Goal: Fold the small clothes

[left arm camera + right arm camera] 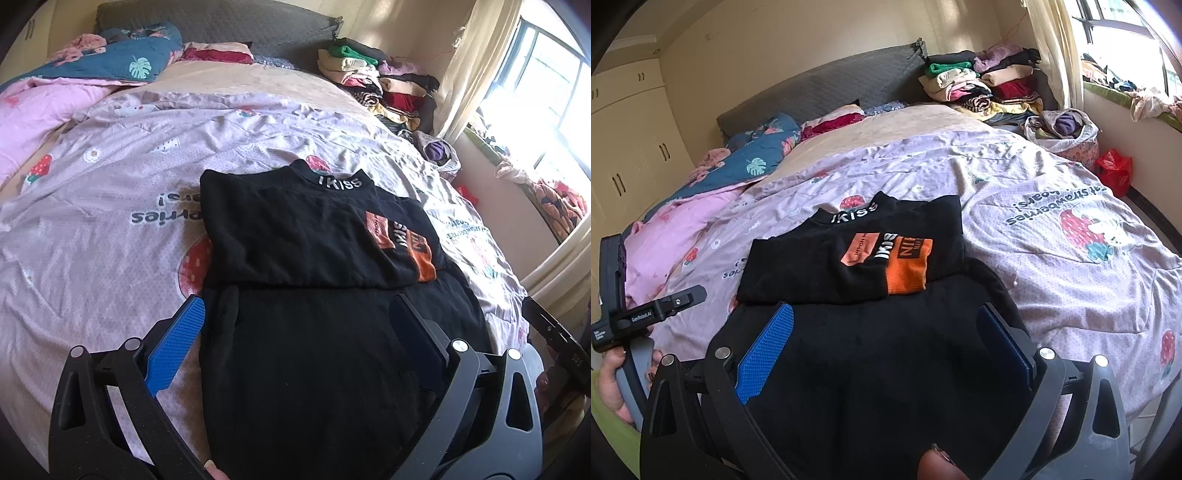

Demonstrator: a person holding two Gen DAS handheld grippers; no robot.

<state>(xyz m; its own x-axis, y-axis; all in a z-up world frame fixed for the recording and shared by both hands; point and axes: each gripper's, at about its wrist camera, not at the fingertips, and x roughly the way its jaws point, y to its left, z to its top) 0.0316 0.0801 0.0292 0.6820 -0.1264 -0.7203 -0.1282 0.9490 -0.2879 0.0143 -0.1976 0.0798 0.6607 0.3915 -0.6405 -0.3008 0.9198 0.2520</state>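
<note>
Both tongs, left tongs (295, 332) and right tongs (886, 339), gape empty at six o'clock; our black shirt (314, 229) lies half-folded, bottom fold left.

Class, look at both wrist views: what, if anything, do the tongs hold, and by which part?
Nothing is held. Both the left tongs and the right tongs stand open over the black garment.

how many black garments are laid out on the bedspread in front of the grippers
2. A black top with an orange print lies farther up the bedspread; a plain black garment lies nearer, its far edge under the top. More could be hidden beneath.
</note>
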